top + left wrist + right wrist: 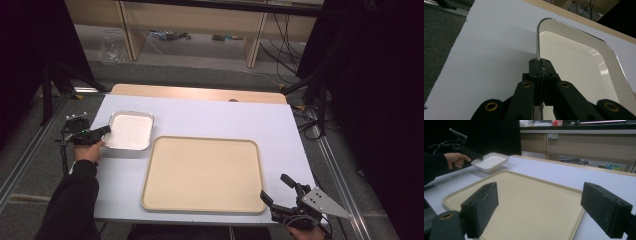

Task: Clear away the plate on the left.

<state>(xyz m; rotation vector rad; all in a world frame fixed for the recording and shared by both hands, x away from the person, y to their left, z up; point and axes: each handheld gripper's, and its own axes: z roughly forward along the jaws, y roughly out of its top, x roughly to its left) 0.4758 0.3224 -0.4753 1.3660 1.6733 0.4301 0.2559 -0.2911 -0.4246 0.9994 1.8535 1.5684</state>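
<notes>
Left tongs (106, 130): I have them pinching the left rim of the white tray (131, 131) (the pads meet on the thin metal edge in the left gripper view).
White tray: far left on the worktop (210, 117), just beside the far-left corner of the beige tray (202, 172).
Right tongs (276, 189): spread wide, nothing between them, at the near right corner of the worktop, close to the beige tray's near right corner.
Beige tray: lying flat mid-worktop.

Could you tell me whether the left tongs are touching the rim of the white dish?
Touching: in the left gripper view the left tongs are shut on the thin rim of the white dish, which runs straight in between the pads.
</notes>
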